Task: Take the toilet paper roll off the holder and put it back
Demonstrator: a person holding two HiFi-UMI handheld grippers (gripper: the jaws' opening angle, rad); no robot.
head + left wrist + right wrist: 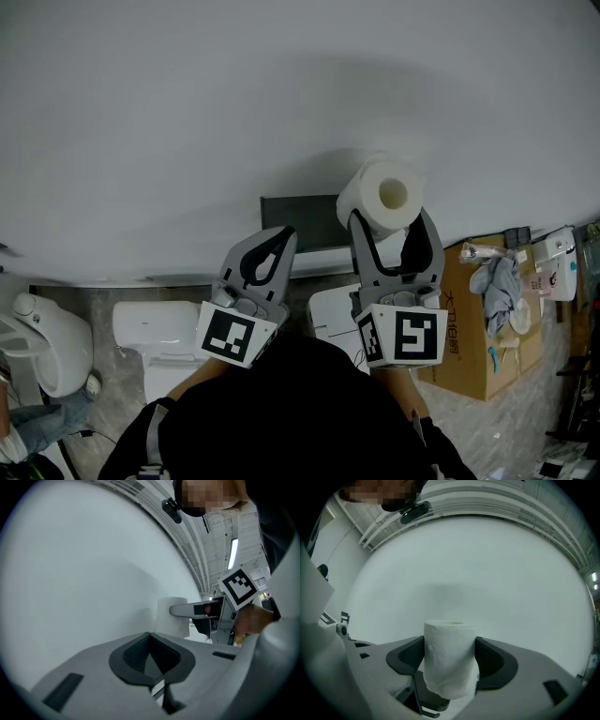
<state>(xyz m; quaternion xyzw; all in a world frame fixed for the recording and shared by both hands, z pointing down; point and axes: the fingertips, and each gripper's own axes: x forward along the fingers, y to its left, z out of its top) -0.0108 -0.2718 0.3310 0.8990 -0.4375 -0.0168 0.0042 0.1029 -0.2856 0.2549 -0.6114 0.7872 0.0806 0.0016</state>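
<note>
One white toilet paper roll (384, 199) at centre of frame, two grey plastic two-jaw grippers, left gripper (279, 232) and right gripper (389, 217), at lower centre, one brown cardboard box (469, 347) at lower right, one dark rectangular wall panel (300, 220) just left of the roll.

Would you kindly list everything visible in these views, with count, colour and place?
Toilet paper roll: one, white, clamped between the right gripper's fingers, against the wall.
Wall: one, white, fills the upper view.
Panel: one, dark, rectangular, on the wall left of the roll.
Toilet: one, white, on the floor at lower left.
Rounded fixture: one, white, far left.
Cardboard box: one, brown, on the floor at right.
Cloths: a few, grey and white, on top of the box.
Left gripper: one, grey, shut, empty.
Right gripper: one, grey, shut on the roll.
</note>
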